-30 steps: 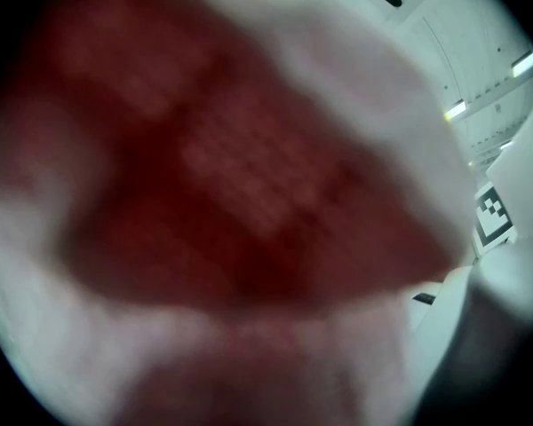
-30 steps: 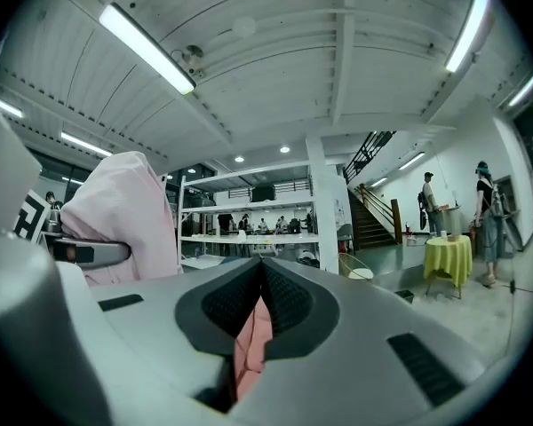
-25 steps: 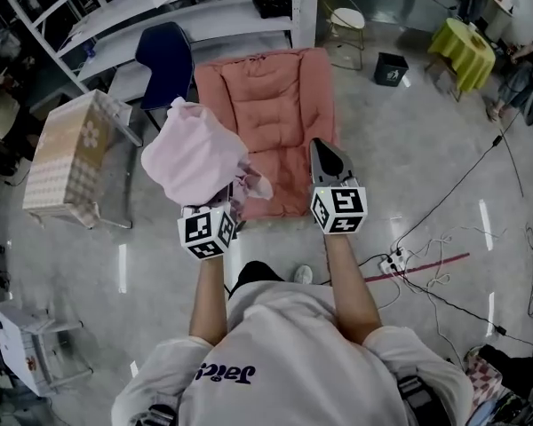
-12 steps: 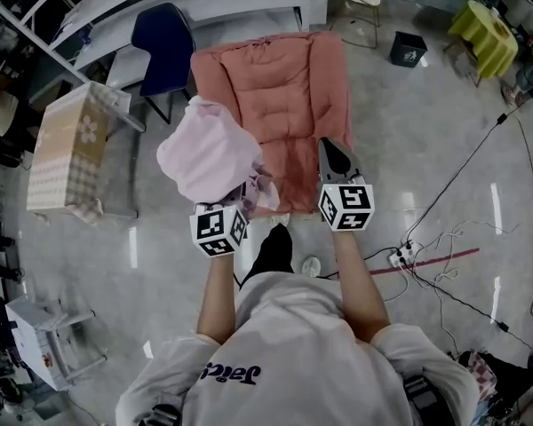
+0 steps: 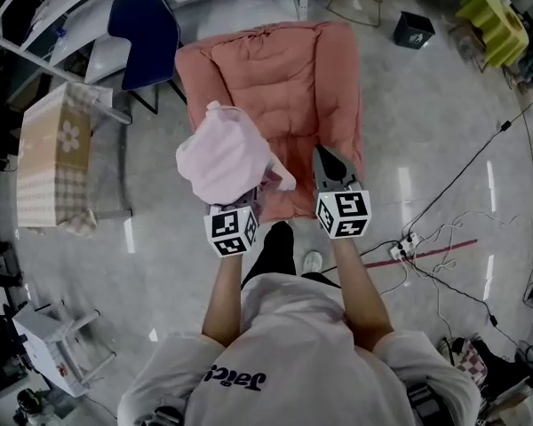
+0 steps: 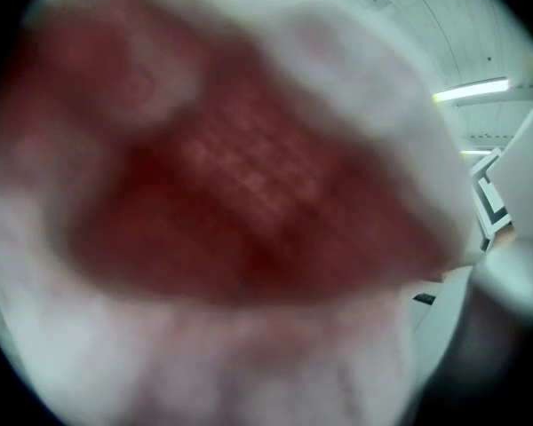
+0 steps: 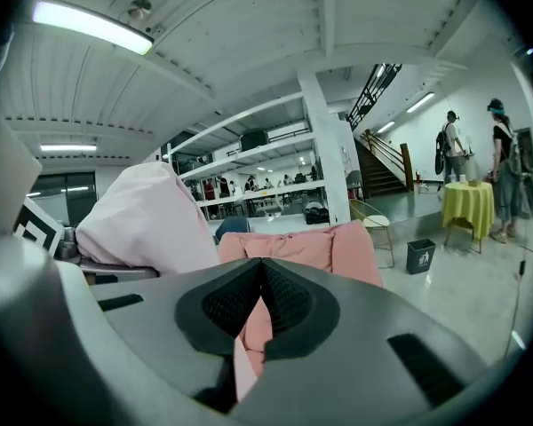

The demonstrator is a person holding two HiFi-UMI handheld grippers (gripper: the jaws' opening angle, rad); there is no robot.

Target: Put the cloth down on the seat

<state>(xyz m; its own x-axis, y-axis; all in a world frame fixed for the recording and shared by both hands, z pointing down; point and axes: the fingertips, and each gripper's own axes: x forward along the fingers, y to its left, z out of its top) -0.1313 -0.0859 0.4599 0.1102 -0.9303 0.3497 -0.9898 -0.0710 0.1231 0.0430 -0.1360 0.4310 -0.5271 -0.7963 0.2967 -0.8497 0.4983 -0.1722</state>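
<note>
Left tongs (image 5: 256,201) hold cloth (image 5: 224,156) above the seat (image 5: 293,78) edge.

Blurred cloth (image 6: 249,202) — fills left view.

Blue chair (image 5: 147,38); black bin (image 5: 412,30) near yellow-draped table (image 5: 493,11); checked box (image 5: 53,162) left.
</note>
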